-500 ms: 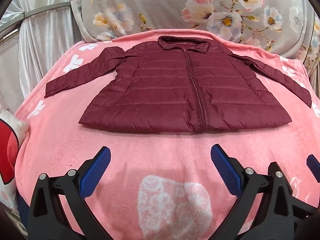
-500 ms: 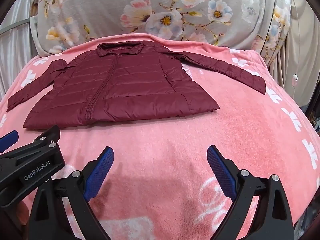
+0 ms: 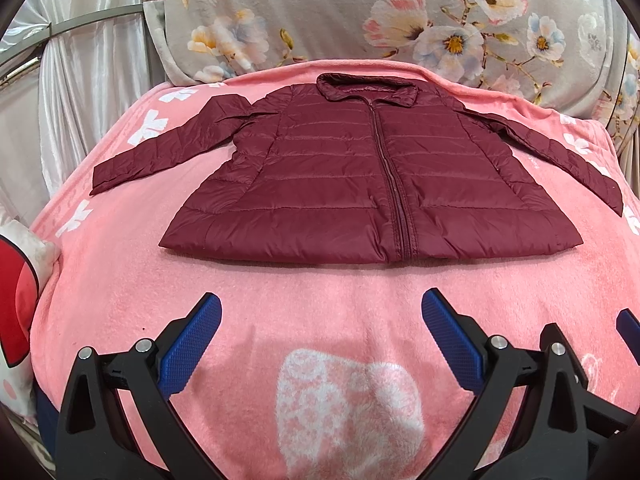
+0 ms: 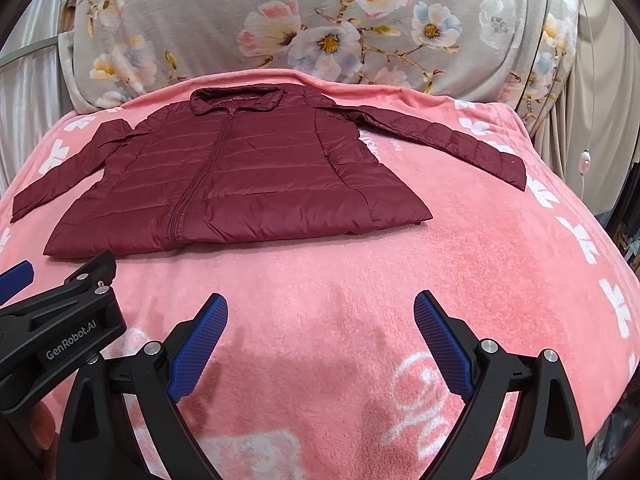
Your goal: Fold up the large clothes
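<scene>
So the jacket (image 3: 360,184) is laid out flat on the pink blanket (image 3: 320,280), front side up and zipped, collar (image 3: 366,87) pointing to 12 o'clock and hem toward 6. Both sleeves are spread out: the left sleeve (image 3: 160,148) runs off toward 9 o'clock, the right sleeve (image 4: 448,140) toward 3. Behind it at 12 there's a big floral cushion (image 3: 400,20).

Both sets of tongs are wide open and holding nothing. The left tongs (image 3: 320,344) hover over bare blanket at about 6 o'clock from the jacket, well short of the hem. The right tongs (image 4: 320,344) are in the same spot on their side, also clear of the fabric. In the right view you can see the left tool poking in at 8 o'clock.

Nothing looks folded yet, so I'd call this the very start.

Handling-wise: it's a quilted puffer, so my guess is light, soft and squishy, with a shiny shell that's probably slippery. It'll likely spring back and slide off itself when folded, so each fold may need pressing down. I'd pinch at the cuffs to bring the sleeves across the chest first, then take the two hem corners and fold up toward the collar. Grab at seams or edges, where the padding's thin, rather than the puffy middle. The fuzzy blanket should help keep it from sliding around.
</scene>
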A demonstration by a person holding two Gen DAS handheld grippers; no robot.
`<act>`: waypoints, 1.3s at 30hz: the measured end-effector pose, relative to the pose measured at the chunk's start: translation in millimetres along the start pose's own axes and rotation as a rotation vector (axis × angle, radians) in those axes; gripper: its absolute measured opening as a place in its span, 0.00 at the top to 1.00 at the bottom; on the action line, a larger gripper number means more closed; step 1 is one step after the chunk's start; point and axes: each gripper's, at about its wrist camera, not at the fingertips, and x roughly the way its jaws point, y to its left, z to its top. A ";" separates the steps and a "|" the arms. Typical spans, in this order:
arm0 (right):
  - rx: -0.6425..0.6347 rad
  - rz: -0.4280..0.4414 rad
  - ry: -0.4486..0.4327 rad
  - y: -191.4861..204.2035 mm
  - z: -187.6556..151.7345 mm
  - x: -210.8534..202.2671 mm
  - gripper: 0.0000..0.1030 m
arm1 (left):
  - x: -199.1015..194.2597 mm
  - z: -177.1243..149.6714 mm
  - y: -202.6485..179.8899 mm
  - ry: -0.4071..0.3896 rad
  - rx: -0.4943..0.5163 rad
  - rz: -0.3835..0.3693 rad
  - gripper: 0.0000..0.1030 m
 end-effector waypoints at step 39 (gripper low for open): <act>-0.007 -0.007 -0.013 1.5 -1.0 -7.5 0.10 | -8.9 -2.7 14.1 0.003 -0.002 0.005 0.05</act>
